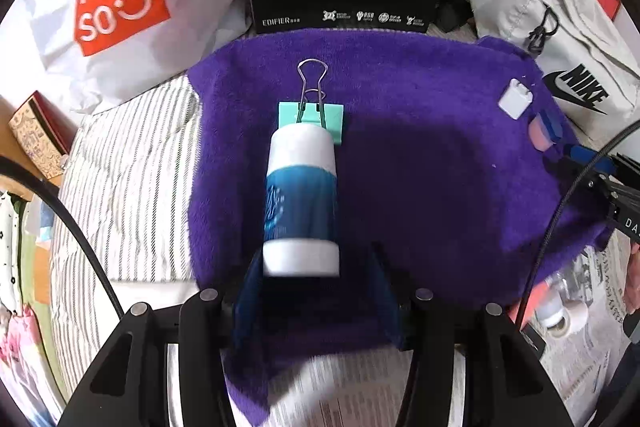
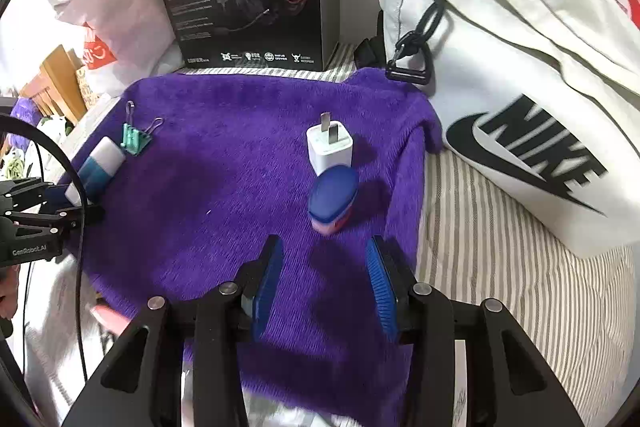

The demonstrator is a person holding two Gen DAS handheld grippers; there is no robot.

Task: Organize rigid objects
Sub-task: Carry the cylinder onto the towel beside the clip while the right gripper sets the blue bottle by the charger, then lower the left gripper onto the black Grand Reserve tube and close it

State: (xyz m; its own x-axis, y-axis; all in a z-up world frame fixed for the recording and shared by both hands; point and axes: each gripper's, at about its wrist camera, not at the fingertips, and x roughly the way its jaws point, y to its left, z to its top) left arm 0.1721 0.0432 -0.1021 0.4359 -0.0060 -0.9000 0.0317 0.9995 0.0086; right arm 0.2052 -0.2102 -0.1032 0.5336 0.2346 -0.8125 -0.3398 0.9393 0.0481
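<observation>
blue-and-white tube (image 1: 300, 203) lies on purple towel (image 1: 420, 167) touching binder clip (image 1: 316, 115).

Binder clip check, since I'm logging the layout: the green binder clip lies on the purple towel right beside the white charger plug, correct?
Not quite. The green binder clip lies on the purple towel beside the blue and white tube; the white charger plug stands apart across the towel, as the right wrist view shows.

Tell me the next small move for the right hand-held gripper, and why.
Probably draw the right hand-held gripper straight back. Its jaws stand open and clear of the blue-lidded jar, which sits on the purple towel beside the white charger, apparently placed.
</observation>
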